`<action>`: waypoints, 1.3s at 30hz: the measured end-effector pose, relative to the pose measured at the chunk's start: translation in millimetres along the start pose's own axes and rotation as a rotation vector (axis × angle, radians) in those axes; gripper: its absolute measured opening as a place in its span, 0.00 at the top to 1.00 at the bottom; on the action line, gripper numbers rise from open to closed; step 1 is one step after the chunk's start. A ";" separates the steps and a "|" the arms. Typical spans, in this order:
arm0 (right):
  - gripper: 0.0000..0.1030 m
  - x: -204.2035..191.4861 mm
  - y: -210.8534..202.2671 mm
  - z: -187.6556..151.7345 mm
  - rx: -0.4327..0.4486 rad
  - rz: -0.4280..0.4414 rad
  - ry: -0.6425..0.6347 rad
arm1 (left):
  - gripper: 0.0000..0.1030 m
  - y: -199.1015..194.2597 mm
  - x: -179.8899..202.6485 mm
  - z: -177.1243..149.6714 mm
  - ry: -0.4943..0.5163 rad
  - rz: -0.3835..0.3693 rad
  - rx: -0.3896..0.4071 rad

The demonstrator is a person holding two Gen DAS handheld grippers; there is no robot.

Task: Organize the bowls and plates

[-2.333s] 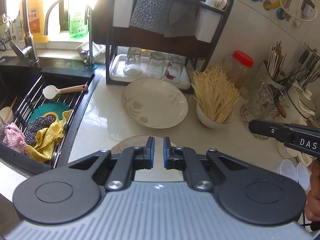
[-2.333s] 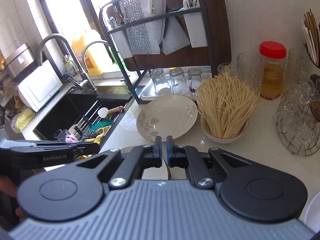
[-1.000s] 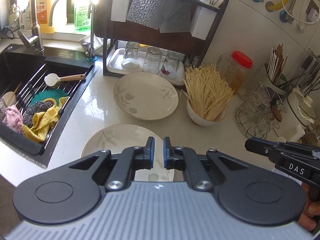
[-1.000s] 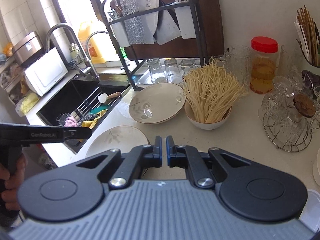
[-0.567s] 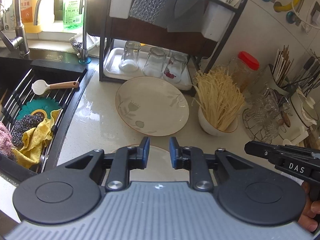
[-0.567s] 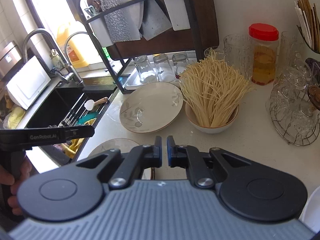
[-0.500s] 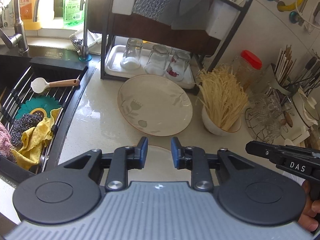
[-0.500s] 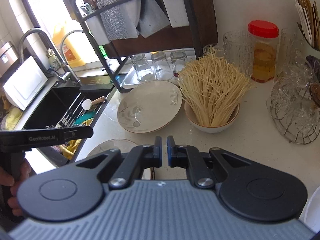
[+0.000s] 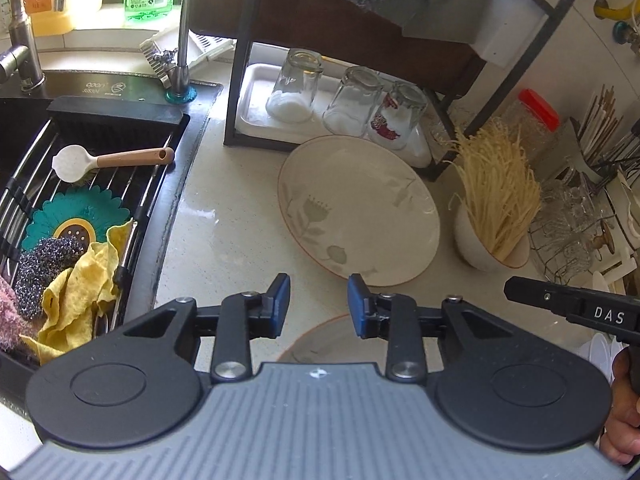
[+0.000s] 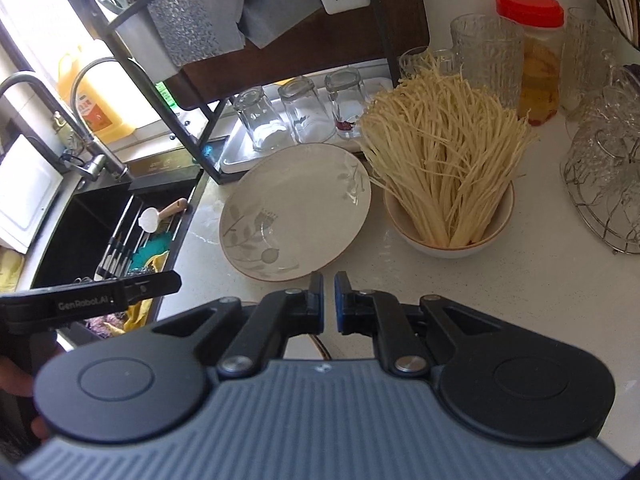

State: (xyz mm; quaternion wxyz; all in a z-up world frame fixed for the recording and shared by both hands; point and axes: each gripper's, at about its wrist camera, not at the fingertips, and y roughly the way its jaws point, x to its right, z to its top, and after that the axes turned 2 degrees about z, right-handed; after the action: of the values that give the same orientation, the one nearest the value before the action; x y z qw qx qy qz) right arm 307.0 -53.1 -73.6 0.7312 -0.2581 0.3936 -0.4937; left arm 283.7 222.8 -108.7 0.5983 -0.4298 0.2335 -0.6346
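Note:
A cream plate with a leaf pattern [image 9: 360, 210] lies on the counter in front of the dish rack; it also shows in the right wrist view [image 10: 296, 210]. A second plate [image 9: 320, 340] lies nearer, mostly hidden under my left gripper [image 9: 319, 305], which is open and empty above its far rim. A white bowl of dry noodles [image 9: 486, 246] stands right of the far plate, also in the right wrist view [image 10: 452, 240]. My right gripper [image 10: 329, 300] is shut and empty, just short of the far plate's near rim.
A black dish rack [image 9: 400, 40] with a white tray [image 9: 256, 120] of three upturned glasses stands at the back. The sink [image 9: 80, 184] with a drying rack, spoon and cloths is left. A red-lidded jar [image 10: 538, 56], glassware and a wire basket [image 10: 604, 200] crowd the right.
My left gripper's jaws have opened wide and it has moved forward over the near plate toward the far plate. My right gripper stayed shut and came closer to the far plate.

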 end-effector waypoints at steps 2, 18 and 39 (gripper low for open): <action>0.90 0.2 7.1 4.1 -0.016 -0.006 0.025 | 0.65 6.3 -4.8 4.7 -0.002 -0.005 -0.007; 0.72 23.3 57.1 26.2 -0.084 -0.037 0.257 | 0.65 70.3 -35.3 44.8 -0.023 -0.032 -0.089; 0.74 41.0 106.5 34.8 -0.100 -0.034 0.470 | 0.76 126.4 -43.0 88.8 -0.020 -0.046 -0.149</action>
State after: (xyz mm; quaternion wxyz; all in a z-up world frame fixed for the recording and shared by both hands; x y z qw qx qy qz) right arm 399.5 -51.1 -148.9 0.5974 -0.1787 0.5726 -0.5322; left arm 423.9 261.3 -176.3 0.5522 -0.4848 0.2642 -0.6247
